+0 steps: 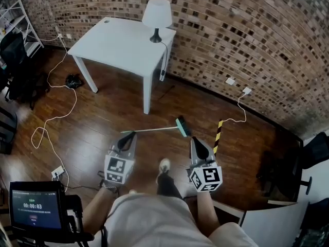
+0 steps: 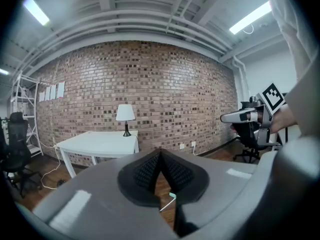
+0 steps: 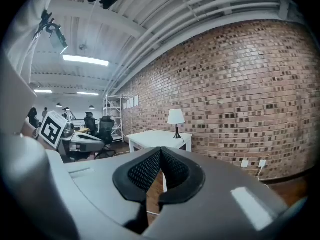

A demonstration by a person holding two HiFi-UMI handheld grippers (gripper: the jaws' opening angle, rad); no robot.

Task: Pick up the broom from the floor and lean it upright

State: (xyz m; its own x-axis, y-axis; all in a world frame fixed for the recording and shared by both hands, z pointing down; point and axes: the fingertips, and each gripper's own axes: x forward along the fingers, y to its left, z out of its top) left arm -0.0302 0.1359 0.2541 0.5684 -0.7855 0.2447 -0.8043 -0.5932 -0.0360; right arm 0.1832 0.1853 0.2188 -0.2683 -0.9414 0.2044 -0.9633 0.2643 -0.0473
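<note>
The broom lies flat on the wooden floor, its thin pale-green handle (image 1: 151,130) running left to right and its dark green head (image 1: 182,126) at the right end. My left gripper (image 1: 130,136) hovers just on the near side of the handle's left tip, shut and empty. My right gripper (image 1: 195,140) hangs near the broom head, a little below it in the head view, also shut with nothing held. In the left gripper view the pads (image 2: 150,171) meet, and the handle tip (image 2: 170,200) shows in the gap below them. The right gripper view shows touching pads (image 3: 172,169).
A white table (image 1: 123,45) with a white lamp (image 1: 157,14) stands against the brick wall (image 1: 247,35). A white cable (image 1: 51,117) loops over the floor at left. A yellow-black striped strip (image 1: 217,135) lies right of the broom. My shoe (image 1: 164,164) is between the grippers.
</note>
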